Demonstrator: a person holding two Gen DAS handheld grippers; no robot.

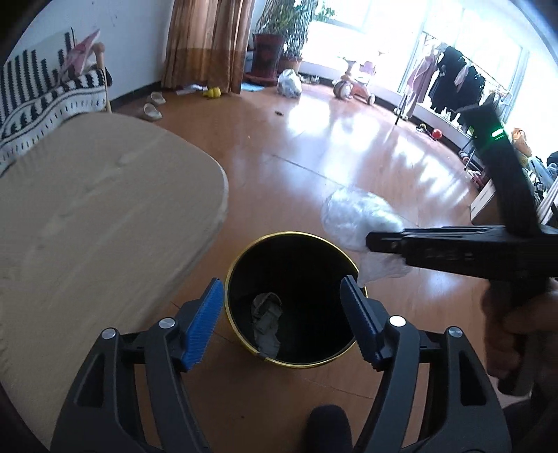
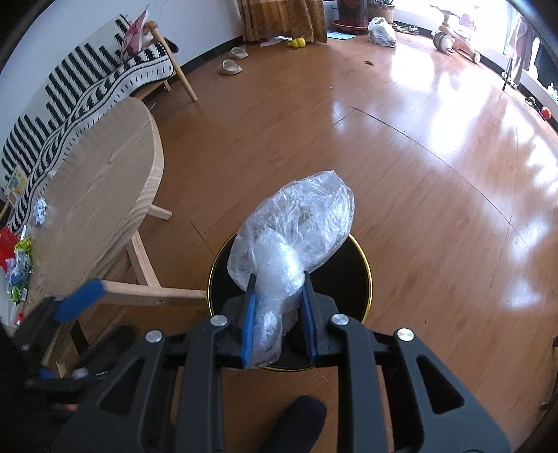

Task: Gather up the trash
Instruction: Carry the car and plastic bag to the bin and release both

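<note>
A black trash bin (image 1: pixel 296 278) with a gold rim stands on the wooden floor beside the round table; a grey crumpled wad (image 1: pixel 266 319) lies inside it. My left gripper (image 1: pixel 282 296) is open and empty, held just above the bin's near rim. My right gripper (image 2: pixel 279 289) is shut on a crumpled clear plastic bag (image 2: pixel 296 223) and holds it above the bin (image 2: pixel 355 278). In the left wrist view the bag (image 1: pixel 355 216) hangs at the right gripper (image 1: pixel 376 244), to the right of the bin. More scraps (image 2: pixel 21 258) and a paper ball (image 2: pixel 41 210) lie on the table's far side.
The round wooden table (image 1: pixel 97 216) stands left of the bin, with a striped bench (image 2: pixel 87 80) behind it. Slippers (image 2: pixel 230 66), a yellow toy (image 2: pixel 296 42), a filled plastic bag (image 2: pixel 382 31) and a tricycle (image 1: pixel 352 83) lie far across the floor. A clothes rack (image 1: pixel 450 76) stands at right.
</note>
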